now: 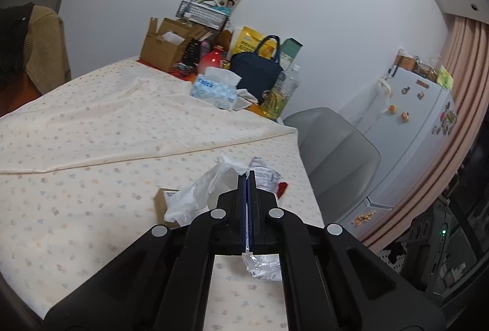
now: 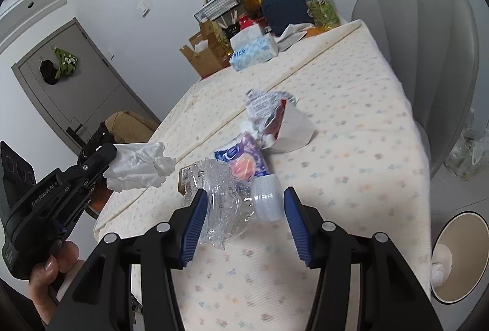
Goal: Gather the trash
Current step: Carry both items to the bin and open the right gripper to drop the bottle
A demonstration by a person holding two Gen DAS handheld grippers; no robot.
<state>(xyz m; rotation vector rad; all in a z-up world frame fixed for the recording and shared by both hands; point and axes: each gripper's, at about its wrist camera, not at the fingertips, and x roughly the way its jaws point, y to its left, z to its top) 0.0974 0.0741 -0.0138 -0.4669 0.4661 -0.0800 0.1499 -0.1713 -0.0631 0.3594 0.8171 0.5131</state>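
Left gripper (image 1: 247, 175) jaws clamped together; right gripper (image 2: 243, 202) jaws wide apart.

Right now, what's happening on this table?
A person is clearing trash off a cloth-covered table with two handheld grippers. The left gripper is shut on a crumpled white plastic bag, held up off the table. The right gripper is open around a crushed clear plastic bottle. A purple snack wrapper and torn packaging lie uncollected.
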